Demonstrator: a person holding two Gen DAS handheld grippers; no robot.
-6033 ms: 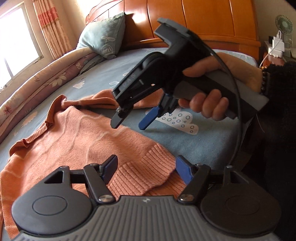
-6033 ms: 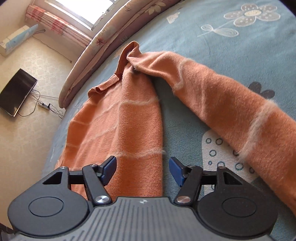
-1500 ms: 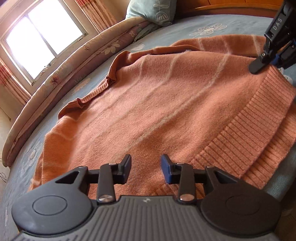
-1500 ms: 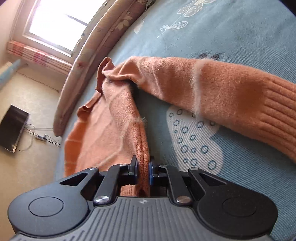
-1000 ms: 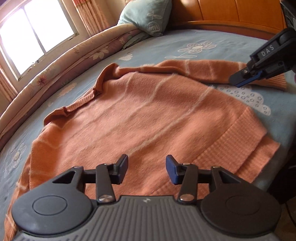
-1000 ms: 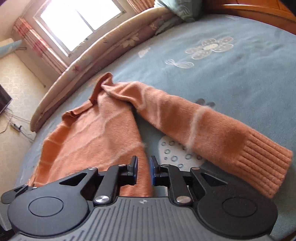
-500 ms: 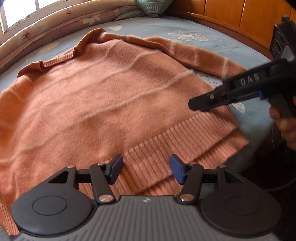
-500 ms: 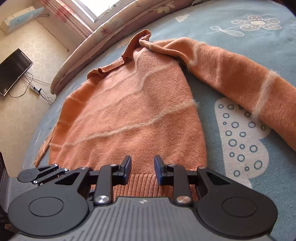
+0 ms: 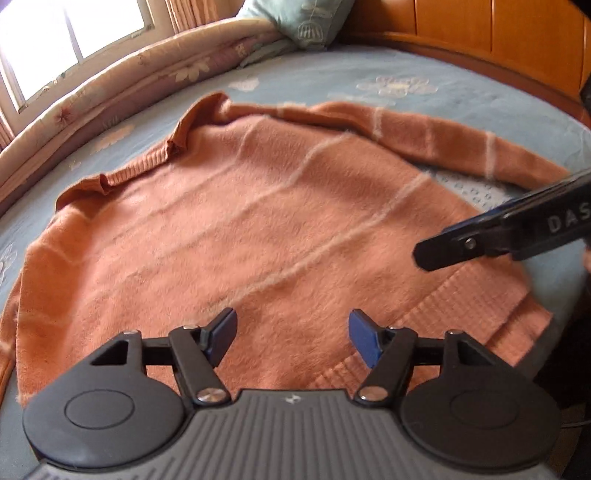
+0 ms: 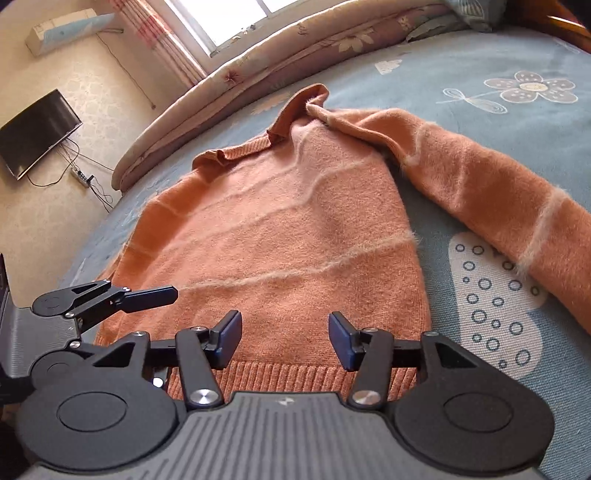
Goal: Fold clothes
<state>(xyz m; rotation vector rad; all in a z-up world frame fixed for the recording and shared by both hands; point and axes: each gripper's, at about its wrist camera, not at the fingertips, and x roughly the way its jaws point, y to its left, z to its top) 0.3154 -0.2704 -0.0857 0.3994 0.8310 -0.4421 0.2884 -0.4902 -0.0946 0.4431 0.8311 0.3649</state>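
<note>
Lay spread flat on the blue bed (image 10: 480, 48): an orange sweater (image 9: 258, 221), soft, fuzzy, light, apt to sag and stretch. Best pinched at the ribbed hem (image 10: 295, 376) corners or the shoulders. Ran long from hem at 6 o'clock to collar (image 10: 295, 110) at 12; one sleeve (image 10: 498, 192) stretched toward 3. Gaped wide, holding nothing: left hand-held gripper (image 9: 291, 336), right hand-held gripper (image 10: 284, 336).

The sweater (image 10: 288, 236) lies flat on the bed (image 10: 480, 55), its hem at 6 o'clock and its collar (image 10: 295, 107) at 12. One sleeve (image 10: 498, 184) runs out toward 3 o'clock. The rolled quilt (image 10: 295, 48) lies along the bed's edge beyond the collar, toward 11 o'clock, the pillow (image 9: 295, 18) beside it at 12.
</note>
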